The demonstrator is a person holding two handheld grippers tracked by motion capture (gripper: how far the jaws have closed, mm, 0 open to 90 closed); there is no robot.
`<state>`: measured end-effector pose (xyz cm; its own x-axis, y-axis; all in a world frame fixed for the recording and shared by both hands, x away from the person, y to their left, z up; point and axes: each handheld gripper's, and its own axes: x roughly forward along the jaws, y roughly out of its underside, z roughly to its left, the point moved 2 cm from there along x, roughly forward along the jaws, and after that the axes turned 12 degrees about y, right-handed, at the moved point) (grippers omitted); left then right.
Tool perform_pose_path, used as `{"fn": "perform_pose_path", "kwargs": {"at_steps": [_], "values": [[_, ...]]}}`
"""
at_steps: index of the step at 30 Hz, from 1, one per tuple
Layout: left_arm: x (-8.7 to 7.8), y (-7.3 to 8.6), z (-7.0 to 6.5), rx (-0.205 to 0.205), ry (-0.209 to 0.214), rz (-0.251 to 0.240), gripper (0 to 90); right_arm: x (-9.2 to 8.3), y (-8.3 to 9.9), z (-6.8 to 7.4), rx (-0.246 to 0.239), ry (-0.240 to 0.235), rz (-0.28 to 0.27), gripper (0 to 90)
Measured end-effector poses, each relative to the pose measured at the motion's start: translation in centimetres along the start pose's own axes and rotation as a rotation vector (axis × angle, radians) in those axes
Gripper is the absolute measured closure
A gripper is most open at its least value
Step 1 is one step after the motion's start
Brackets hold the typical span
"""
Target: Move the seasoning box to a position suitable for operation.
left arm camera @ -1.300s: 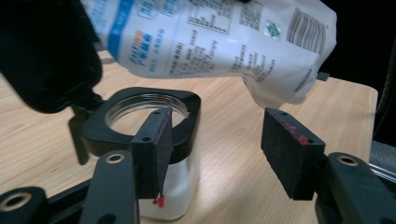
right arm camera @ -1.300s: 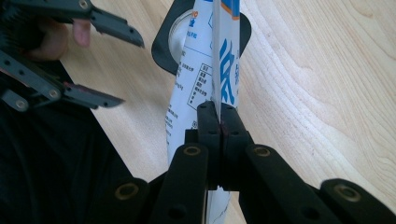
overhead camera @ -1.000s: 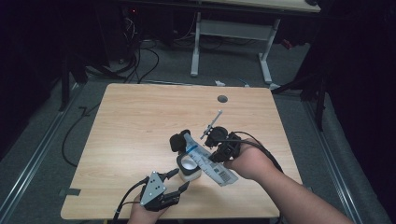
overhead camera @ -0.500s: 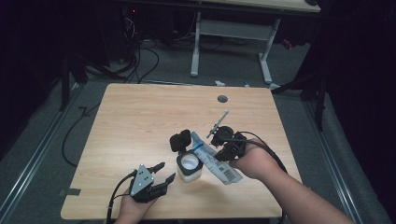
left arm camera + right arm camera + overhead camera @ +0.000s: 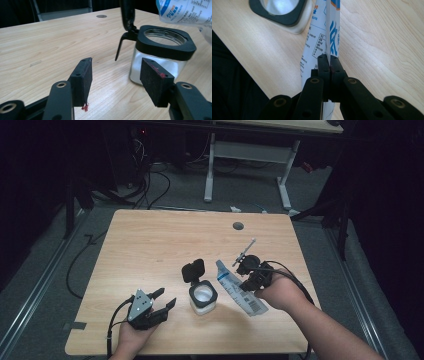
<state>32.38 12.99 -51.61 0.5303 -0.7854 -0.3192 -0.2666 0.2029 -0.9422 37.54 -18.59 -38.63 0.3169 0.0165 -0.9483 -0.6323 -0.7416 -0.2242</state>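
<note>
With my right gripper (image 5: 248,279) clamped on the pouch (image 5: 239,291) and my left gripper (image 5: 161,302) released, nothing steadies the jar (image 5: 202,298), so a nudge could topple it

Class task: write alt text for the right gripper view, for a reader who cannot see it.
The right gripper is shut on a white and blue printed pouch above a wooden table. An open glass jar with a black rim stands just beyond.
</note>
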Motion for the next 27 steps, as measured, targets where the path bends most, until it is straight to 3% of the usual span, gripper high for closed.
{"fn": "perform_pose_path", "kwargs": {"at_steps": [10, 16, 27], "values": [[-0.3, 0.2, 0.8, -0.002, -0.016, 0.020, 43.5, 1.3, 0.7, -1.9, 0.023, 0.039, 0.017, 89.7], [-0.9, 0.7, 1.9, -0.035, -0.036, 0.023, 43.9, 2.2, 1.3, -2.7, 0.044, 0.059, 0.028, 89.7], [-0.6, 0.8, 1.4, -0.036, -0.018, 0.023, 43.8, 3.1, 2.3, -4.1, 0.105, 0.082, 0.007, 89.6]]}}
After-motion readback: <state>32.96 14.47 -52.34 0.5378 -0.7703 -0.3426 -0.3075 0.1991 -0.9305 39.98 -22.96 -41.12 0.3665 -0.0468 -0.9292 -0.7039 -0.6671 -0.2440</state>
